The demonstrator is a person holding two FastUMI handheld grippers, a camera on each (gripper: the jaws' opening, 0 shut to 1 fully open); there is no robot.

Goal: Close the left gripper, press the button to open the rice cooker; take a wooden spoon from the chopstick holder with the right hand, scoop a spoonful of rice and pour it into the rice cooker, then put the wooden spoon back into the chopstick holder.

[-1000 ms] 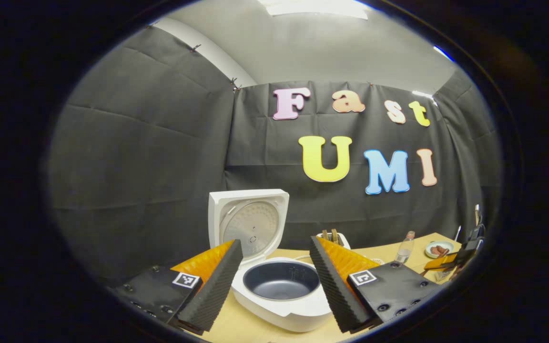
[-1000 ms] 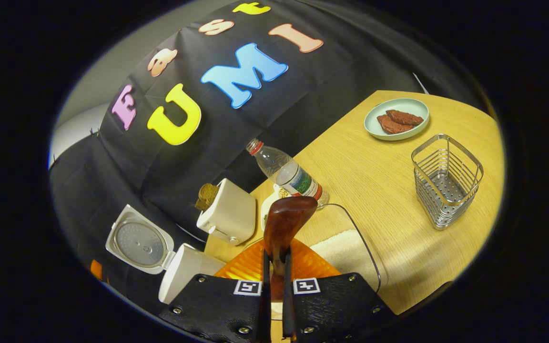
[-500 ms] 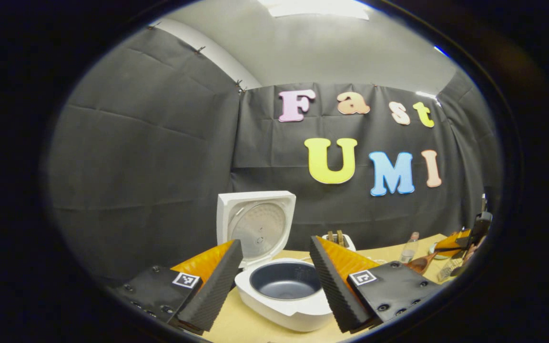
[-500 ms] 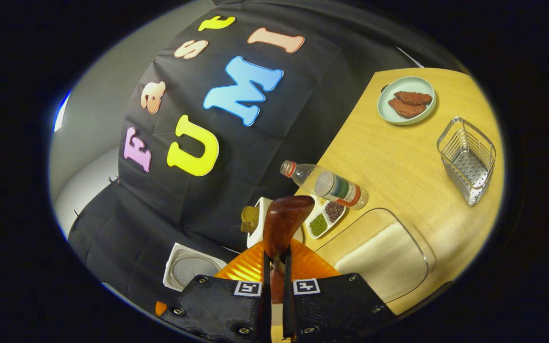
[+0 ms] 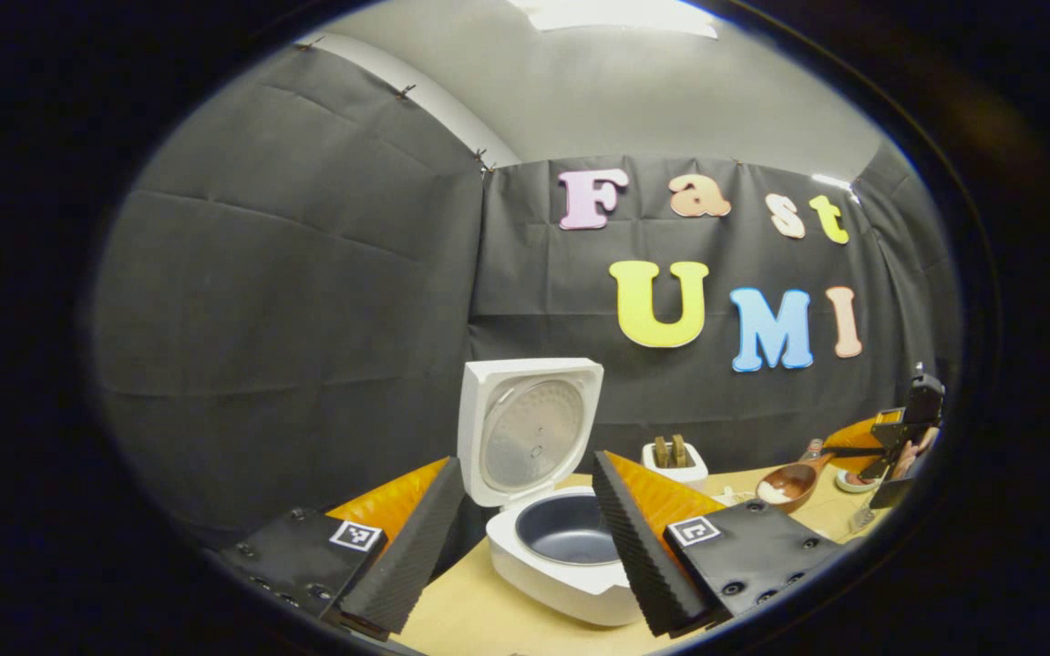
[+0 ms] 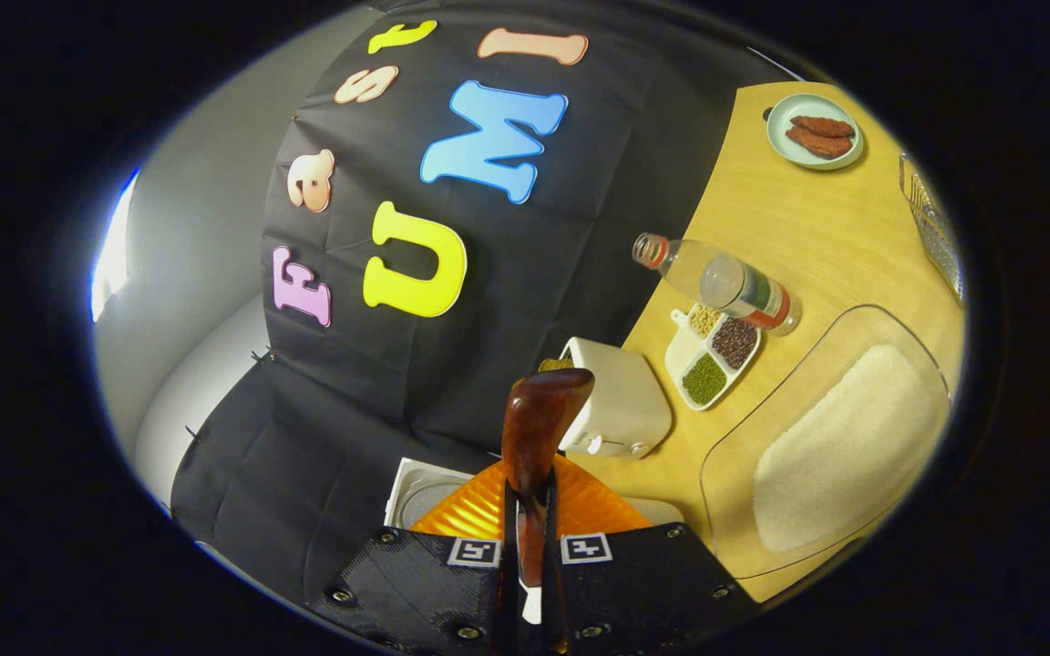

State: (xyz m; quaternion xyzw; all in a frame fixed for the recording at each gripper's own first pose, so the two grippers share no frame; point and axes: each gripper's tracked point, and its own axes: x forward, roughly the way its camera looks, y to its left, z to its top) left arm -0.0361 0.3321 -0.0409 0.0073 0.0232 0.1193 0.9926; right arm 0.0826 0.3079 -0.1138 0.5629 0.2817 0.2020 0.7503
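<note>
since a second ago, swung left in the right gripper view: metal wire chopstick holder (image 6: 933,228) slid from mid-right to the far right edge, white toaster (image 6: 618,410) now near centre. shifted in the left gripper view too, with the white rice cooker (image 5: 554,556) now more to the right between the fingers.

left gripper view: left gripper (image 5: 525,538) spread wide, grasping nothing, hovering above the light wooden table (image 5: 479,620). rice cooker open, lid (image 5: 530,428) standing upright behind the dark empty inner pot (image 5: 569,528). toaster (image 5: 674,460) just behind and to the right of it, brown slices poking out of the slots. far right, right gripper (image 5: 862,448) seen side-on, holding out a reddish-brown wooden spoon (image 5: 789,481) with a small white heap of rice in its bowl, well apart from the cooker.

right gripper view: right gripper (image 6: 527,538) clenched on the spoon handle (image 6: 539,428), both fingers pressing on it. below, on the table (image 6: 798,237): clear glass dish of white rice (image 6: 839,446), white divided dish of beans and grains (image 6: 715,351), clear plastic bottle (image 6: 716,281) just beside it, pale green plate with brown pieces (image 6: 815,132) at the far end. rice cooker lid (image 6: 420,487) peeking out beside the fingers.
</note>
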